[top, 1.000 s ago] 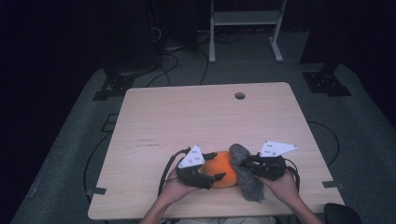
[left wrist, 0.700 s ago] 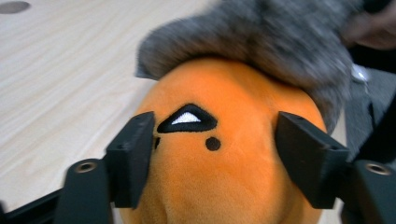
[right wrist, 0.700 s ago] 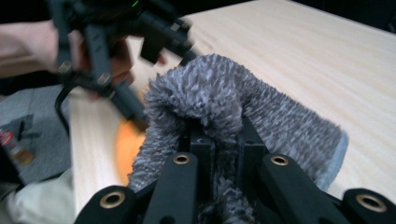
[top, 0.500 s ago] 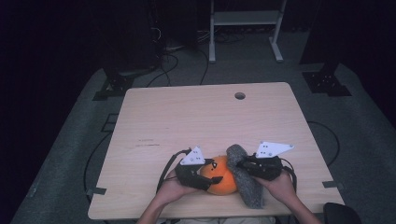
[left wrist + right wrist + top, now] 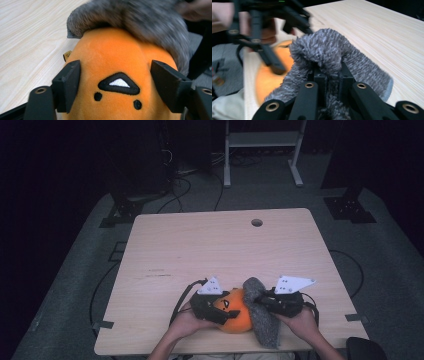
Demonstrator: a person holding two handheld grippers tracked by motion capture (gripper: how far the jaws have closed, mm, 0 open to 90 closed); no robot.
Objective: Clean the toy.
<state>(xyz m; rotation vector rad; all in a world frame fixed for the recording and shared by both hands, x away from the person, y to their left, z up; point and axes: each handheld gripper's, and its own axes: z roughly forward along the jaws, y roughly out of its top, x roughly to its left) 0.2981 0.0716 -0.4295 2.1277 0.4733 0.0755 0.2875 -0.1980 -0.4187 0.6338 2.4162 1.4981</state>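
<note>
At the lower middle of the high view, near the front edge of the table (image 5: 210, 245), sits an orange plush pumpkin (image 5: 234, 312) with a grey fuzzy cloth (image 5: 261, 320) draped against its right side. There are no containers on the table; nothing lies inside anything.

The left gripper (image 5: 216, 309) comes in from the lower left and straddles the pumpkin. In the left gripper view its two black jaws press the pumpkin's (image 5: 120, 65) flanks at the left and right of the frame, having just closed in on it, so the plush is pinched between them. The stitched face, a black triangle with a white centre and two black dots below it, faces up toward that camera.

The right gripper (image 5: 270, 302) enters from the lower right. In the right gripper view its jaws are pressed together on a fold of the cloth (image 5: 329, 52), which bulges above them.

The cloth is a long strip. In the high view its long axis runs from upper left, over the pumpkin's top, down to the lower right, ending near the table's front edge.
</note>
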